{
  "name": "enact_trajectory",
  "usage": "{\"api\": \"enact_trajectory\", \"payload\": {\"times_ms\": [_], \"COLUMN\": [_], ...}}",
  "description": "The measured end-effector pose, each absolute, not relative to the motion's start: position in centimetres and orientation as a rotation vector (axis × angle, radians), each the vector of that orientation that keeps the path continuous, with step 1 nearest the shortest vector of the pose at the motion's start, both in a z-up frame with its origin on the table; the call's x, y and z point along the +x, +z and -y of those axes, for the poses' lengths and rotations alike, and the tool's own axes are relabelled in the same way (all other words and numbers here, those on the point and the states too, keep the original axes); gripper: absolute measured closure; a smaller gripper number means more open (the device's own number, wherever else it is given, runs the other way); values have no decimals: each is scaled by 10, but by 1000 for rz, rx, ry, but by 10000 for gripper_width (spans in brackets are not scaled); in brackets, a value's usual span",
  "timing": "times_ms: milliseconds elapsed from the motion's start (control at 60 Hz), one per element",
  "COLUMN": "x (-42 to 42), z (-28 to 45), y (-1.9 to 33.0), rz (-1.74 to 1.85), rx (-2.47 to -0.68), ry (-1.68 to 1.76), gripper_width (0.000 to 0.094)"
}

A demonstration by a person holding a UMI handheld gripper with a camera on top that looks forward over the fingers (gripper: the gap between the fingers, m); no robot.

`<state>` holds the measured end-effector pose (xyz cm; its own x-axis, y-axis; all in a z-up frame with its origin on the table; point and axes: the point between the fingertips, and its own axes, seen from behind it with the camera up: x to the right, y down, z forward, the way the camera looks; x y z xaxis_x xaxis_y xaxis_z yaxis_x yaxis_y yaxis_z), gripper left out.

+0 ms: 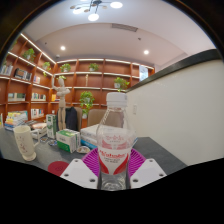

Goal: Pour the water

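Here, fingers (113, 172) closed on a clear water bottle (114, 143), held upright with its red label between the pads. Beyond, to the left on the bench (160, 150): a white cup (25, 142), green boxes (67, 139). Open bench surface to the right, beside a white partition (180, 105).

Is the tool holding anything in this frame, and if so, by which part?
Yes. The tool is shut on the clear plastic bottle, both pink pads pressing its lower body around the red label; the white cap is well above the hold.
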<state>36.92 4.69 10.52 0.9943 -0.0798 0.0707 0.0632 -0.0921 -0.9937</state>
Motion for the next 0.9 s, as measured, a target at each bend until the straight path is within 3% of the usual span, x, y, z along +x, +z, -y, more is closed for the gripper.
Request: {"api": "enact_trajectory", "payload": {"times_ms": [183, 350, 617, 900], "x": [363, 320, 225, 156], "z": [-49, -58, -80, -98], "y": [110, 133, 183, 205], "rz": [66, 433, 1045, 1456], "rx": [-1678, -1623, -1249, -830], "ry": [-263, -610, -1171, -1543], "gripper_width": [587, 586, 590, 588]}}
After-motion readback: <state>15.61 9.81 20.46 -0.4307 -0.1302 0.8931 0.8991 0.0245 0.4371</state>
